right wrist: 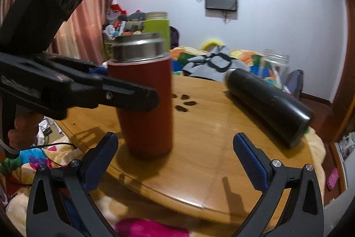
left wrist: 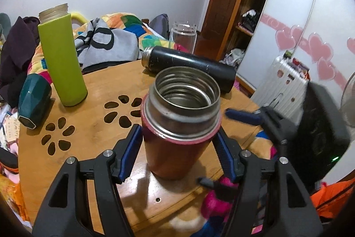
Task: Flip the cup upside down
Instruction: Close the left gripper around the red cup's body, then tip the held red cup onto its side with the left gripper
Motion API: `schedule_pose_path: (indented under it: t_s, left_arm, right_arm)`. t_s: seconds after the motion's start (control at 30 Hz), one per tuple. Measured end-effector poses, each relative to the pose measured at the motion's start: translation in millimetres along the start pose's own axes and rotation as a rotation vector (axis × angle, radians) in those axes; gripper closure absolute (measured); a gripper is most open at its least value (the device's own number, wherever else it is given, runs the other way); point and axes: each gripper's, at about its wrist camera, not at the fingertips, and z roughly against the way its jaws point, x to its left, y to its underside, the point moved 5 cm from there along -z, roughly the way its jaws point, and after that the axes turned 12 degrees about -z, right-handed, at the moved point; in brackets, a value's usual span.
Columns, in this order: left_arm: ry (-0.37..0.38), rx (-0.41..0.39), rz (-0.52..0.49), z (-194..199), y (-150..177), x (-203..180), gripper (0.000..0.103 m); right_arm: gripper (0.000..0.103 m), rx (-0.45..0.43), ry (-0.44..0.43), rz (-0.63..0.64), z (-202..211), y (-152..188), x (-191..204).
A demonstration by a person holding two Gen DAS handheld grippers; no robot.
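Flip not started; red steel flask (left wrist: 177, 126) standing mouth-up between your left gripper (left wrist: 177, 146) jaws, pads flanking it, contact unclear; right gripper (right wrist: 175, 161) waiting wide, empty, flask just ahead-left.

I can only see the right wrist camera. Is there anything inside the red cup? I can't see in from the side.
Observer: No. The left wrist view looks down into the red cup, and only bare metal shows inside.
Child: Is the other tool grabbing it?
Observer: The left tool has one finger on each side of the cup. A bit of table shows between one pad and the cup.
Child: Are there any cups I'm missing?
Observer: Yes, a dark green cup lies on its side near the table edge, beside the green bottle.
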Motion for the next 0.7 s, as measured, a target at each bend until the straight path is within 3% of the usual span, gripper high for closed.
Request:
schedule_pose_path:
  t_s: [0.07,0.27,0.53,0.7]
  left_arm:
    - [0.027,-0.013,0.028,1,0,3,0.039]
    - [0.073,-0.052,0.092,2,1,14,0.039]
    - [0.185,-0.09,0.252,3,7,42,0.04]
    - [0.169,-0.075,0.354,-3,17,68,0.039]
  right_arm:
    - [0.004,0.006,-0.022,0.013,-10,2,8]
    - [0.043,0.066,-0.063,0.053,-39,7,22]
    - [0.044,0.049,-0.06,0.079,-37,10,26]
    - [0.045,0.03,-0.074,0.072,-29,7,30]
